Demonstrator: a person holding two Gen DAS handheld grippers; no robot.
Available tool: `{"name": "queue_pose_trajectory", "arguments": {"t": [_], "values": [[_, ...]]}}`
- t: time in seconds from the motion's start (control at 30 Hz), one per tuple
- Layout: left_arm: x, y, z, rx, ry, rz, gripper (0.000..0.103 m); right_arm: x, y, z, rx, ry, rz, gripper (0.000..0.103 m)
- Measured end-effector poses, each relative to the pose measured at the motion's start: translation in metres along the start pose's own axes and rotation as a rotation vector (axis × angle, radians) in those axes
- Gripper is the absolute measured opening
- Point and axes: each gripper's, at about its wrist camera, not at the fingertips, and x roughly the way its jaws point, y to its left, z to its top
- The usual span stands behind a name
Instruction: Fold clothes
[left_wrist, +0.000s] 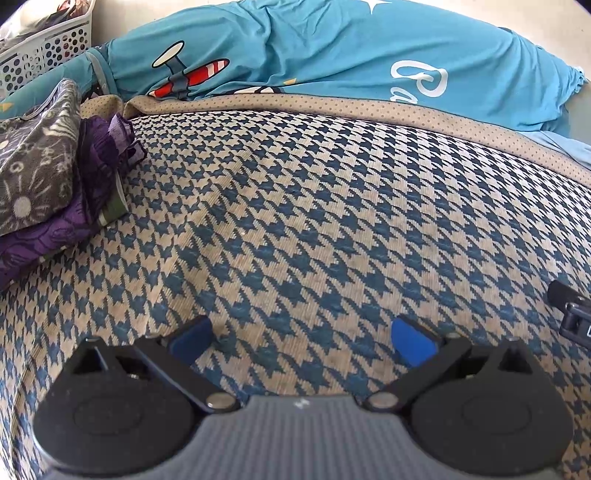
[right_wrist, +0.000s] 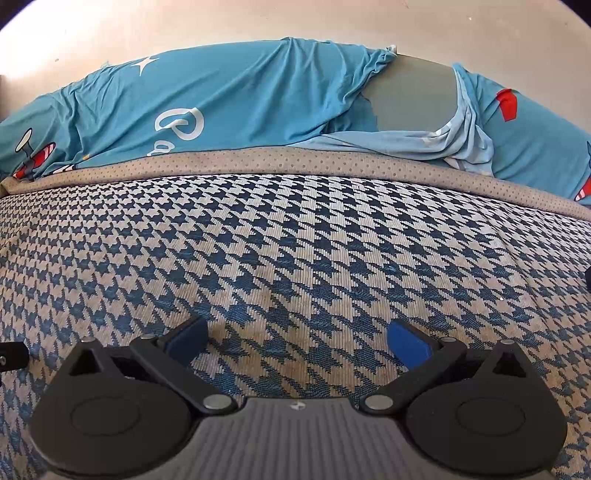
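We see white perforated basket (left_wrist: 44, 44) far left, contents unclear. Our left gripper (left_wrist: 301, 341) and right gripper (right_wrist: 297, 341) hover low over houndstooth mat (left_wrist: 295, 221), tongs wide, empty.

Both wrist views low, close over houndstooth cover (left_wrist: 295, 221), facing blue bedding (right_wrist: 240, 99); both shared.

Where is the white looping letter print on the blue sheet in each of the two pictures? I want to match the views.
Left wrist: the white print is upper right, on the blue sheet, above the dotted border.
Right wrist: the white print is upper left, on the same blue sheet.
Shared landmark: the red-striped plane print, upper left in the left view and at the far left edge in the right view.
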Motion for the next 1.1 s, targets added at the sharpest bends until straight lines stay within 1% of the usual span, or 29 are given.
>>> {"name": "queue_pose_trajectory", "arguments": {"t": [0.57, 1.1], "values": [[-0.0007, -0.0027, -0.0004, -0.011, -0.004, 0.019, 0.103, -0.0014, -0.0008, -0.0003, -0.001, 0.000, 0.001, 0.103], [-0.0035, -0.0008, -0.0001, 0.008, 0.005, 0.004, 0.103, -0.0015, -0.0010, -0.0004, -0.002, 0.000, 0.002, 0.103]]}}
